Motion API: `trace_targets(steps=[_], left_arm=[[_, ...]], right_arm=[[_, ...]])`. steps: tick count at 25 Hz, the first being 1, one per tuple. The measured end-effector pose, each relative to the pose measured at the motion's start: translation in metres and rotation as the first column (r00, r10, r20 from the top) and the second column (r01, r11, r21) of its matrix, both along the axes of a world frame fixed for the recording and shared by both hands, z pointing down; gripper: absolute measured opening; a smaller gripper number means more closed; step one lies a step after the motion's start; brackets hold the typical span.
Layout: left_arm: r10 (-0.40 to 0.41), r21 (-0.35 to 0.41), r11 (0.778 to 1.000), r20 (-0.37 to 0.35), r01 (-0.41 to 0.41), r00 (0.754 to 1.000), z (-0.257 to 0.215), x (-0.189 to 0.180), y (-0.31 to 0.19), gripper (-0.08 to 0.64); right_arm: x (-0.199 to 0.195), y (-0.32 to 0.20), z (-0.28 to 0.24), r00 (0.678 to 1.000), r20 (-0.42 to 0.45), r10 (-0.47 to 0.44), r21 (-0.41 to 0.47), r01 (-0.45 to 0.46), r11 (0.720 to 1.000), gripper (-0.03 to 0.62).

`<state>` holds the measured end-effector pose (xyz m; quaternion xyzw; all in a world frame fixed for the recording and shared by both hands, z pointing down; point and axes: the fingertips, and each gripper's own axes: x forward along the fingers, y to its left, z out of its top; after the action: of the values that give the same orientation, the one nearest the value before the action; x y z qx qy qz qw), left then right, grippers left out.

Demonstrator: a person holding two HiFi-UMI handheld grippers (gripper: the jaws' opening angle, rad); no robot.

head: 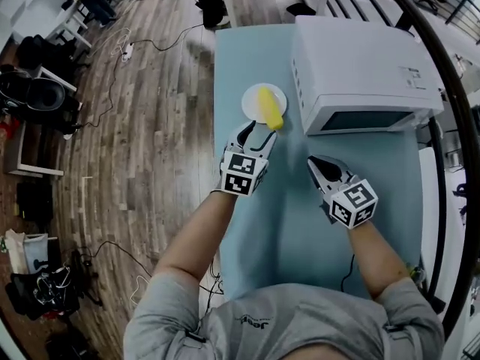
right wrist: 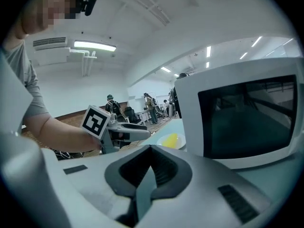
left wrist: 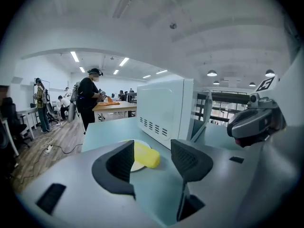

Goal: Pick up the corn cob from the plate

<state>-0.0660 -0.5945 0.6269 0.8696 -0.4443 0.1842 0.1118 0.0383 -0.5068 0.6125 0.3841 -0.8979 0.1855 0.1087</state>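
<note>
The corn cob [head: 270, 107] is lying slantwise across a small round white plate [head: 251, 100] in the upper middle of the head view. It is short and stubby, bright yellow all over, with rounded ends. Its surface is reading as smooth, the kernels being too small to make out. Its lower end is sticking out a little past the plate's rim, toward the lower right of the frame. The plate is sitting on a pale blue table [head: 285, 223], just left of a white microwave [head: 360, 66] that is filling the upper right.

The left gripper [head: 255, 132] is hovering just below the plate in the head view, and its jaws are standing well apart. In the left gripper view the cob's near end is showing in the gap between the two dark pads, but it is lying beyond them on the plate. Neither pad is pressing on it, so this tool is holding nothing.

The right gripper [head: 313, 161] is hanging at the centre right of the head view, over bare table below the microwave's front. In the right gripper view its jaws are meeting tip to tip, with nothing between them, and the cob is showing as a yellow patch on the plate far beyond them.
</note>
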Motion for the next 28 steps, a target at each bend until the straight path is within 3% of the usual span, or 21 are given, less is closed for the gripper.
trace_targets(steps=[9,18,28], left_arm=[[0.006,0.020,1.000,0.152,-0.010,0.988,0.057,0.034,-0.041,0.365],[-0.040,0.059,0.998,0.300,0.024,0.953,0.089,0.043,-0.065,0.376],[-0.076,0.085,0.995,0.332,0.051,0.940,0.098,0.045,-0.074,0.377]], right_arm=[[-0.008,-0.027,0.039,1.000,0.024,-0.008,-0.027,0.009,1.000,0.009],[-0.011,-0.030,0.060,0.996,0.084,-0.016,-0.048,0.020,0.999,0.009],[0.005,-0.045,0.073,0.995,0.096,0.019,-0.023,-0.017,1.000,0.009]])
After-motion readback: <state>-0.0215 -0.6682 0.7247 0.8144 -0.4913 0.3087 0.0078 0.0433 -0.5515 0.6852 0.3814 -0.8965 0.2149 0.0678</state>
